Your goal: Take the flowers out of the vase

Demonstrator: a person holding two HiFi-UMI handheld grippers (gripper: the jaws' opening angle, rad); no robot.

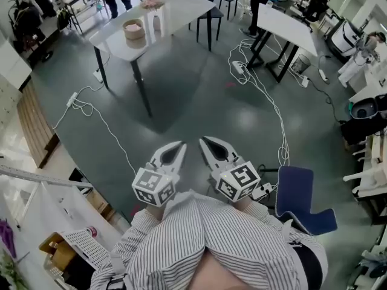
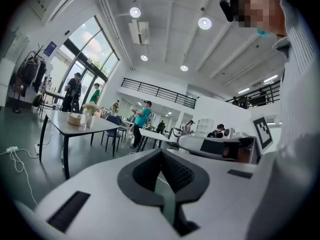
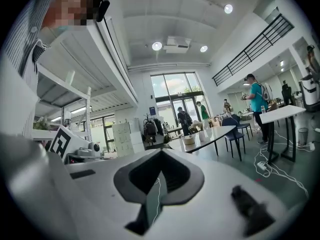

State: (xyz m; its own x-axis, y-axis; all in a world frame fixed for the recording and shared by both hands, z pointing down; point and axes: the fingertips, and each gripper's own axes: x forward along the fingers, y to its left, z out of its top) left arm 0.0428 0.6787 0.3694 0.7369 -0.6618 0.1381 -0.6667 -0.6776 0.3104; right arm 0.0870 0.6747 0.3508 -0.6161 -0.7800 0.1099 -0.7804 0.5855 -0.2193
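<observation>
The vase with pale flowers [image 1: 153,5] stands on a grey table [image 1: 187,8] far across the room, beside a round basket [image 1: 134,29]. I hold both grippers close to my chest, far from the table and pointing roughly level at it. The left gripper [image 1: 176,145] is shut and empty, and so is the right gripper [image 1: 207,142]. In the left gripper view the shut gripper [image 2: 161,151] frames the vase [image 2: 90,111] at far left. From the right gripper view, the gripper [image 3: 161,151] is shut and the vase [image 3: 202,132] is small in the distance.
White cables [image 1: 261,86] and a power strip [image 1: 72,98] trail over the grey floor between me and the table. A blue chair [image 1: 300,199] stands at my right. A second table [image 1: 289,28] and several people are at the back; shelving stands at my left.
</observation>
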